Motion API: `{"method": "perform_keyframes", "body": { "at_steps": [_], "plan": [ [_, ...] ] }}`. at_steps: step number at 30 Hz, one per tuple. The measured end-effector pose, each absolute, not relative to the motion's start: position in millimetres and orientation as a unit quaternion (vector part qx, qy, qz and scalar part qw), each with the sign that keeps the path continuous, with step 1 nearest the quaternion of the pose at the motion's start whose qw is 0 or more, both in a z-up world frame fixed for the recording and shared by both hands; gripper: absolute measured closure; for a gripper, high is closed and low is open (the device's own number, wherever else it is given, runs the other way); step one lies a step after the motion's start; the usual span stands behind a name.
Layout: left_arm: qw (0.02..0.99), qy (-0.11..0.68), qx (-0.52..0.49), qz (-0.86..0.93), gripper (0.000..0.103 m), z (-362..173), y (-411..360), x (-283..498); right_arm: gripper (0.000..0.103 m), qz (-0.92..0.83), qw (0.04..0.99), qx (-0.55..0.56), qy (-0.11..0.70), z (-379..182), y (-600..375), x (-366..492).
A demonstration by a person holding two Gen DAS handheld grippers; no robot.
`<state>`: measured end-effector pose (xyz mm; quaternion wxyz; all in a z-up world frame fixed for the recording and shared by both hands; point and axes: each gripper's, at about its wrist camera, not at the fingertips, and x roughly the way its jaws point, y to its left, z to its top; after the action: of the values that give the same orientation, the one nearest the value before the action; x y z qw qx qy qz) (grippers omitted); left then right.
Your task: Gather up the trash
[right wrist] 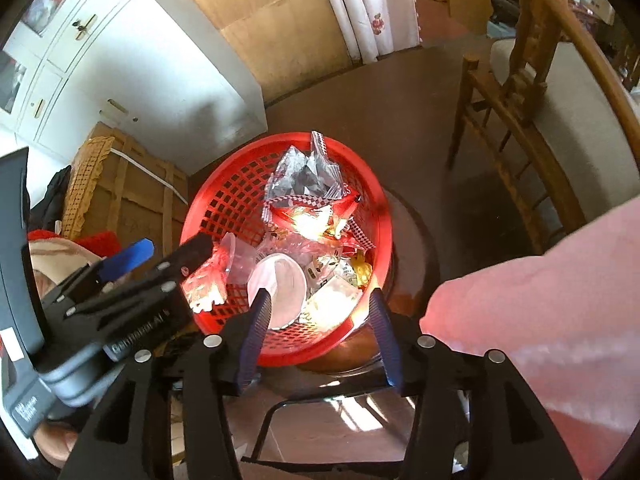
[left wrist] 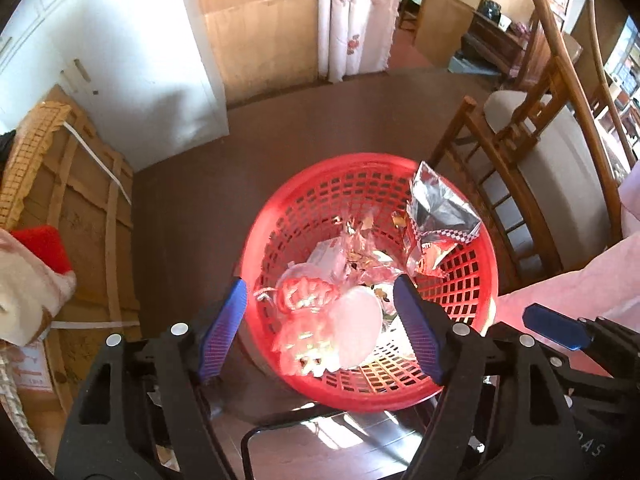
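Observation:
A red plastic mesh basket (left wrist: 360, 163) (right wrist: 288, 137) stands below both grippers and holds trash. A crumpled silver foil wrapper (left wrist: 440, 204) (right wrist: 304, 176) leans on its far rim. A white round lid (left wrist: 356, 328) (right wrist: 280, 280), red-and-white wrappers (left wrist: 304, 296) (right wrist: 204, 280) and clear plastic lie inside. My left gripper (left wrist: 320, 292) hangs open over the basket's near side, and nothing is pressed between its blue pads. My right gripper (right wrist: 319, 298) is open above the near rim, also empty. Each wrist view catches the other gripper at its edge: the right (left wrist: 556, 326), the left (right wrist: 168, 252).
The basket rests on a round brown stand (right wrist: 412, 248). A wooden chair (left wrist: 520, 152) (right wrist: 520, 92) is close on the right, a strapped wooden crate (left wrist: 80, 220) and a white cabinet (left wrist: 140, 60) on the left. A pink sleeve (right wrist: 540, 300) fills the lower right.

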<state>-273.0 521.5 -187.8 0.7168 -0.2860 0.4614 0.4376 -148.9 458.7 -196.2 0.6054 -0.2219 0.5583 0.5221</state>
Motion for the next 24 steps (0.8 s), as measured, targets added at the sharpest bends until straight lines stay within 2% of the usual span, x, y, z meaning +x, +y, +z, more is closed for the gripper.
{"method": "perform_keyframes", "body": {
  "at_steps": [2,13,16,18,24],
  "plan": [
    [0.718,0.46,-0.285,0.439,0.029,-182,518,-276,0.042,0.523,0.61,-0.217,0.555,-189,451,-149],
    [0.726,0.445,-0.281,0.442,0.019,-139,484,-285,0.031,0.541,0.627,-0.21,0.519,-143,402,-160],
    [0.729,0.441,-0.278,0.443,0.017,-128,470,-285,0.025,0.544,0.631,-0.206,0.514,-133,388,-162],
    [0.731,0.444,-0.269,0.443,0.016,-123,460,-284,0.016,0.544,0.636,-0.203,0.509,-128,379,-161],
    [0.72,0.448,-0.275,0.453,0.014,-116,437,-294,0.015,0.532,0.648,-0.214,0.502,-120,361,-161]
  ]
}}
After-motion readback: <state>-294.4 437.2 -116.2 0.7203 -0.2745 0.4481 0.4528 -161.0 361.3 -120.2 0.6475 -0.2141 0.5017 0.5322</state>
